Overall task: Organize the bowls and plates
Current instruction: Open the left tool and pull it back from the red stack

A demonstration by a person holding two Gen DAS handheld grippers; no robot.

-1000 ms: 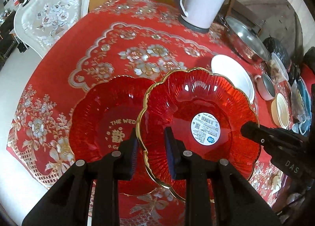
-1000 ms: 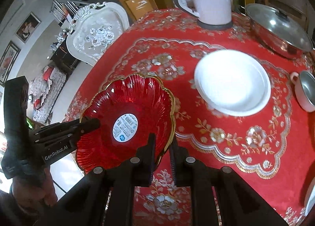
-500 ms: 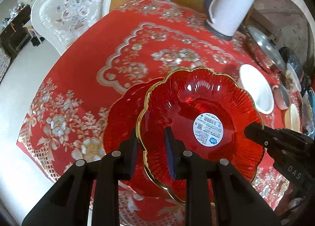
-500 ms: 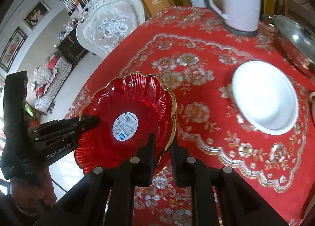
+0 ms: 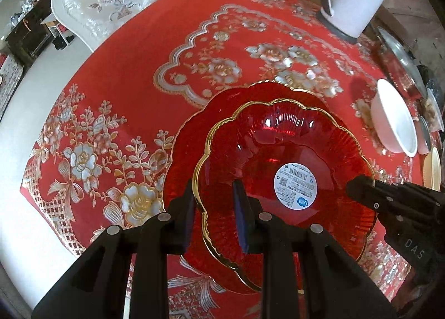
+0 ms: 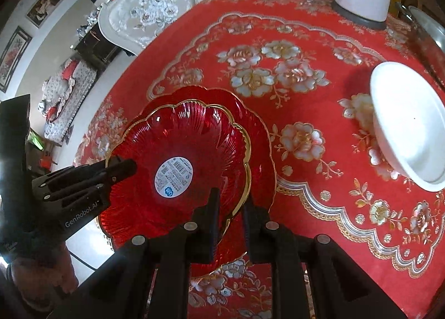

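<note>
Both tongs, left (image 5: 214, 207) and right (image 6: 230, 210), clamp the sticker-marked red glass plate (image 5: 278, 157) above its twin plate (image 5: 183, 157); stacking step, next lower and release.

Left claw (image 5: 214, 207) gripping red bowl (image 5: 281, 152) rim

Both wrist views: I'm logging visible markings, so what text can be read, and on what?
"GenRobot.AI": side of the left claw's black body.
"DAS": side of the right claw's black body.
Round white barcode sticker inside the scalloped gold-rimmed red glass bowl: print too small to read.
</note>
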